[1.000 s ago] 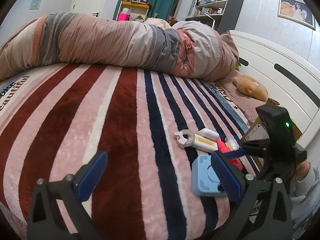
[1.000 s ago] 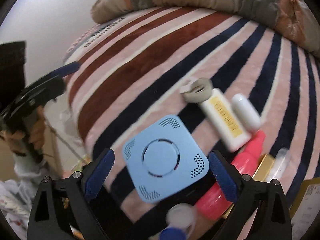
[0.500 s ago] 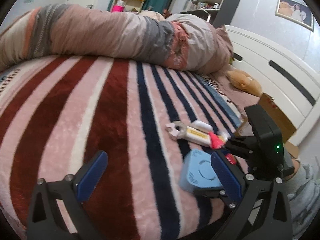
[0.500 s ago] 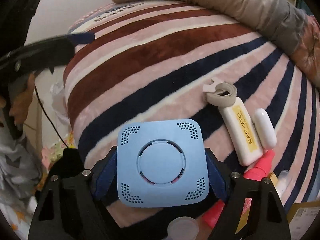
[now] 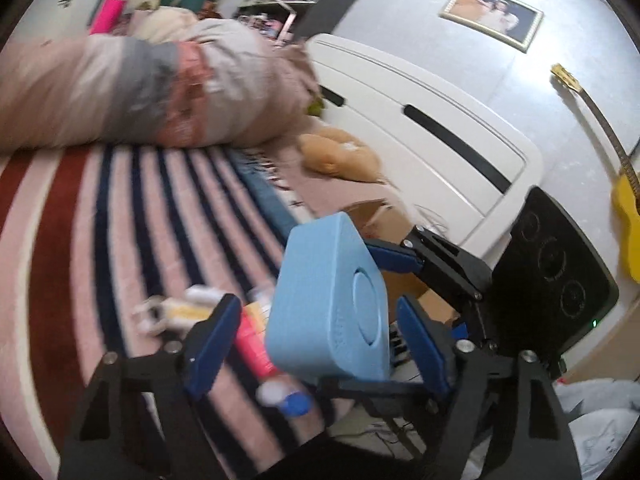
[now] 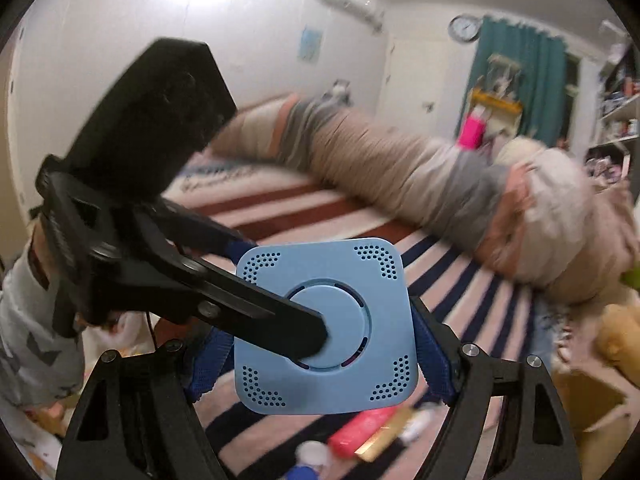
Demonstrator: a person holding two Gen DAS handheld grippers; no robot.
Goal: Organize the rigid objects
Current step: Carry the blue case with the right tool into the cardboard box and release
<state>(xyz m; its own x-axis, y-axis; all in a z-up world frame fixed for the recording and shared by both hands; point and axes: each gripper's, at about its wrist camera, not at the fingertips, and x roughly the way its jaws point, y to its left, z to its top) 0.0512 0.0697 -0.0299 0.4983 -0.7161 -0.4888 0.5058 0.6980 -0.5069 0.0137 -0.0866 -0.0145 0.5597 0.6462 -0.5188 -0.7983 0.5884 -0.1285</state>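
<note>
My right gripper point(image 6: 324, 354) is shut on a light blue square box point(image 6: 326, 326) with rounded corners and dotted vents, held up above the striped bed. In the left wrist view the same blue box point(image 5: 330, 304) stands on edge between my left gripper's point(image 5: 320, 344) open blue pads, which flank it without clear contact. One left finger point(image 6: 256, 312) lies across the box face in the right wrist view. On the blanket below lie a pink tube point(image 5: 254, 350), a white and yellow tool point(image 5: 176, 312) and a small blue-capped bottle point(image 5: 286, 398).
A rolled quilt point(image 5: 132, 92) lies across the far side of the bed. A tan plush toy point(image 5: 340, 156) sits by the white headboard point(image 5: 440, 140). A cardboard box point(image 5: 384, 220) stands beside the bed. A yellow ukulele point(image 5: 626, 200) leans on the wall.
My right gripper closed on the blue box and lifted it off the blanket. My left gripper swung right and came around the raised box.
</note>
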